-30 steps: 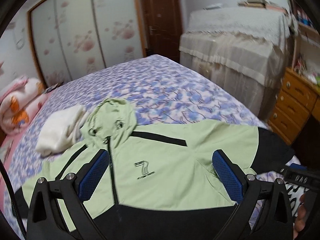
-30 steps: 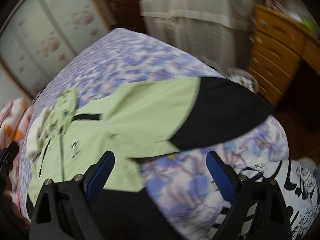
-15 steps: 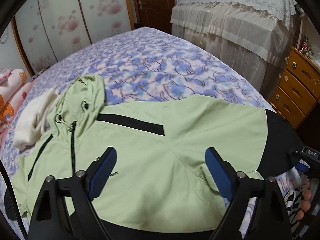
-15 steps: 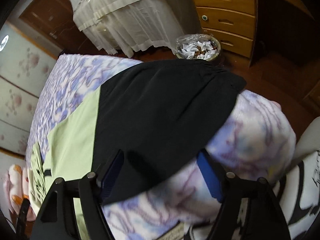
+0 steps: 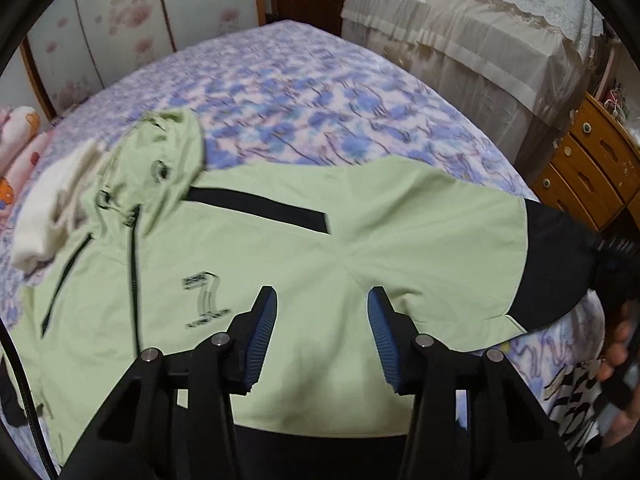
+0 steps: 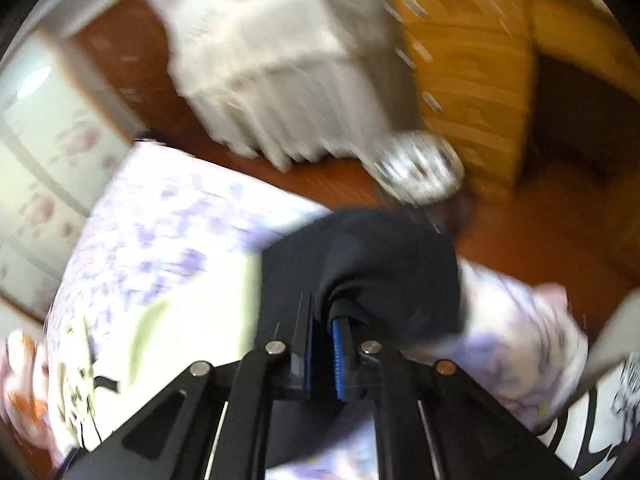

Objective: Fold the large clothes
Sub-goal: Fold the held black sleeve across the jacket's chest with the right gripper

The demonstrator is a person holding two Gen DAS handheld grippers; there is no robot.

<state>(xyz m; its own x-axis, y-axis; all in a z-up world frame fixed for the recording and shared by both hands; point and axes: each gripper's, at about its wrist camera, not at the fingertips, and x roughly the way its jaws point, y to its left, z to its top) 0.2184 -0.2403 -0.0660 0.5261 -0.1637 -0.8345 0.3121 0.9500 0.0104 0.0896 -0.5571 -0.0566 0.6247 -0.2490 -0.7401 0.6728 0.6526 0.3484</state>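
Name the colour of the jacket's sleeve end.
Black, against the light green jacket; the sleeve end shows best in the left wrist view.

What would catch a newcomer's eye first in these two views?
The pale green jacket spread flat across the flowered bedspread fills the left wrist view, hood toward the upper left beside a cream garment. The left tongs hang over its chest, jaws just narrowed but nothing pinched between them. In the blurred right wrist view, the right tongs are shut on the black sleeve end at the bed's corner.
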